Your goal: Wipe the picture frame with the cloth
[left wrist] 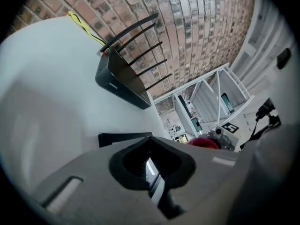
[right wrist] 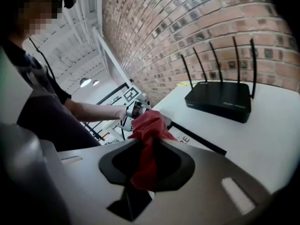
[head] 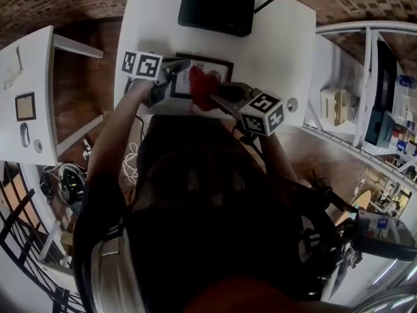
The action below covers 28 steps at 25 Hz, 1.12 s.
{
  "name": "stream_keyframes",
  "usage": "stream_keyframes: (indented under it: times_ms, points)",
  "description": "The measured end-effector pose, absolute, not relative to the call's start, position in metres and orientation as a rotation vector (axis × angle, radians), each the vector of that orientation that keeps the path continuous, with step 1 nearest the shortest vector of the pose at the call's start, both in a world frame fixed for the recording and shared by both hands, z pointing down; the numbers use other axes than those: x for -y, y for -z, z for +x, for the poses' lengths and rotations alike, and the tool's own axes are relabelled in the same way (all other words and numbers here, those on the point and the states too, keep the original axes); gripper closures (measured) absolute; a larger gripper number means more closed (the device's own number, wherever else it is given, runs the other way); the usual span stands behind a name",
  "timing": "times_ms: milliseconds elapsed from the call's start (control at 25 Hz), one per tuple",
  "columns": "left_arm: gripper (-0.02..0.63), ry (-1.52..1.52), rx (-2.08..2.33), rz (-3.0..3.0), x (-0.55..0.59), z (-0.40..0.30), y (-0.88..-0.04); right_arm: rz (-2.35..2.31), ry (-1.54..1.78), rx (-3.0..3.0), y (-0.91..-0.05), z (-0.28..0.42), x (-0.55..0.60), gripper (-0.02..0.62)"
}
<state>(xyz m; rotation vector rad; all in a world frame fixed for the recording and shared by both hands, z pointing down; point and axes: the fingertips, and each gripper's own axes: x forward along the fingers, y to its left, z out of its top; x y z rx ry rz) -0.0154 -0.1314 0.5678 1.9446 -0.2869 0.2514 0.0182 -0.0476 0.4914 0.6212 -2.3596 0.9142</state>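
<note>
Picture frame (head: 218, 67) lies flat on the white tabletop (head: 280, 51), on the person's side of the router (head: 215, 8) and apart from it. The left tongs (head: 177, 69) are closed tight, with nothing plainly between them. Their tips sit at the frame end below the router's left side, probably to pin the frame against sliding. The right tongs (head: 212, 96) grip the red cloth (head: 203, 87), bunched over the frame's edge farthest from the router, seemingly ready to rub.

In the head view both tongs meet over the frame, but the cloth hides its middle. The right gripper view shows the cloth pinched between the jaws and the frame's black edge. The left gripper view shows shut jaws and a strip of frame short of the router.
</note>
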Motion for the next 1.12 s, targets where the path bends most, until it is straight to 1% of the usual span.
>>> stream_keyframes:
  times_ms: [240,440,760,920,1120]
  points:
    - [0.601,-0.271,0.188,1.981,0.13,-0.007,-0.565,0.474,-0.68,2.262,-0.527,-0.043,0.031,0.52]
    - [0.601,-0.383,0.143,2.031,0.122,0.001,-0.575,0.465,-0.477,2.125,-0.571,-0.061,0.034,0.518]
    - [0.601,-0.565,0.106,2.076,0.12,0.007,-0.591,0.511,-0.439,2.056,-0.599,-0.072,0.041,0.518]
    - [0.603,-0.688,0.15,2.139,0.125,-0.001,-0.601,0.533,-0.449,2.039,-0.605,-0.072,0.042,0.518]
    - [0.603,-0.7,0.063,2.147,0.111,0.003,-0.597,0.539,-0.477,2.05,-0.605,-0.072,0.044,0.518]
